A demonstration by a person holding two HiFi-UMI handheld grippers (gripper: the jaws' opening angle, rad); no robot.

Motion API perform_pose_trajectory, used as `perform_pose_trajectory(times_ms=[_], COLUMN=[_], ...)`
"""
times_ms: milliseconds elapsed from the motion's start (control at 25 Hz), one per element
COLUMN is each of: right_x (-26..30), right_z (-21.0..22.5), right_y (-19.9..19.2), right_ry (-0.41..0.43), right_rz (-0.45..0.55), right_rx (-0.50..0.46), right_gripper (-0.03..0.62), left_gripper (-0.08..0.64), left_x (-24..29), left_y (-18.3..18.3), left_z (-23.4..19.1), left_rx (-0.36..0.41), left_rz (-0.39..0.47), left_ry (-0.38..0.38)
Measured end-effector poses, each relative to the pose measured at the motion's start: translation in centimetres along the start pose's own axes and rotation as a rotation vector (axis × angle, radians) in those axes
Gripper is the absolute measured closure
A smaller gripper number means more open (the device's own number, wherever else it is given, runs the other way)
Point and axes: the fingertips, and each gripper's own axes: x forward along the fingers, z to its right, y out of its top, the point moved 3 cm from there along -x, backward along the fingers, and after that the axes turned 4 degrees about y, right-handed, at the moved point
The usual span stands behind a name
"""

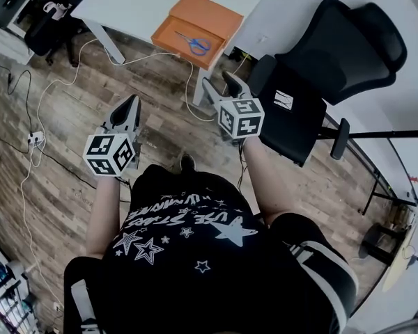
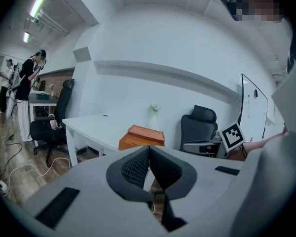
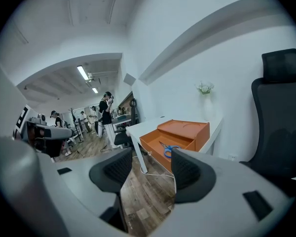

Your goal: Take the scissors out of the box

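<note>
Wood-plank flooring [image 1: 70,186] runs under a white table [image 1: 132,2] at the top of the head view, with a white cable [image 1: 59,82] trailing across the boards to a power strip [image 1: 35,139]. An orange box [image 1: 207,14] sits at the table's near corner, its shallow front tray open to the camera. The raised part behind it may be a lid or a second tier, and the views do not settle which. The scissors [image 1: 194,44], with blue handles, lie flat inside that open tray, blades pointing toward the left of the head view. A black office chair [image 1: 334,47] stands just beside the table on the right. The person stands back from the table and holds both tools out in front, well apart from the box. The left gripper [image 1: 131,104] has its jaws pressed together with nothing caught between them. Its own view looks over the closed pads to the box and the chair beyond. The right gripper [image 1: 221,83] has its jaws spread wide and empty. Only floor shows in the gap between them, and the box and scissors appear above that gap in its view. Far off in the left gripper view, a person in dark clothes [image 2: 28,80] stands beside another black chair [image 2: 56,120].
</note>
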Motion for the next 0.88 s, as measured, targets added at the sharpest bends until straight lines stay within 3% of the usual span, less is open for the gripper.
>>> perform_pose_trajectory(times_ms=[280,520,880], right_x=[1.8,4.4,12.1], right_z=[0.5,1.9,4.6], right_y=[1.0,2.3,3.8], right_ry=[0.005,-0.034,-0.063], right_rz=[-0.019,-0.039,-0.226], right_rx=[-0.001,-0.008,-0.11], right_gripper=[0.36,0.36,0.36], left_gripper=[0.541,0.541,0.541], left_x=[1.6,5.8,14.5], left_y=[0.9,2.1,4.5], left_z=[-1.5,-3.2,-8.1], left_rx=[0.003,0.011,0.01], left_rz=[-0.009,-0.022,-0.068], left_ry=[0.004,-0.045,-0.145])
